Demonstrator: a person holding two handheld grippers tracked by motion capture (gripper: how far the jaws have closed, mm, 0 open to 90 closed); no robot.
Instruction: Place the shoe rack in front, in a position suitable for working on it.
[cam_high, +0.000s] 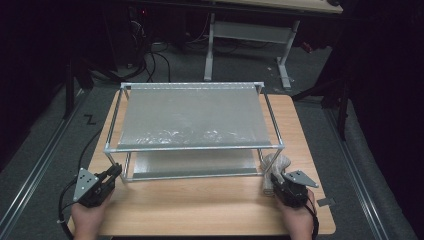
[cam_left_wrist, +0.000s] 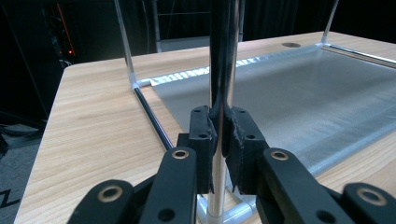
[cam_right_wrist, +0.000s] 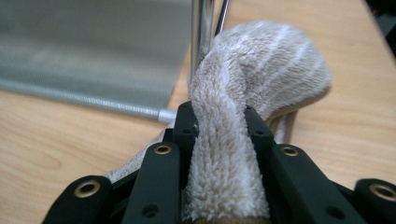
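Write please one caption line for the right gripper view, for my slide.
Right gripper jaws shut on a beige towel beside the metal rack's post.

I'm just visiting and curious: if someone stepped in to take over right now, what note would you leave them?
Left gripper: shut on the rack's front-left post, steadying it.
Right gripper: shut on a beige towel, bunched on the table by the rack's front-right post.
Rack: two grey shelves, both bare.
Done: rack braced, towel gripped.
Left: probably lift the towel and use or place it on the rack; which shelf I cannot tell.
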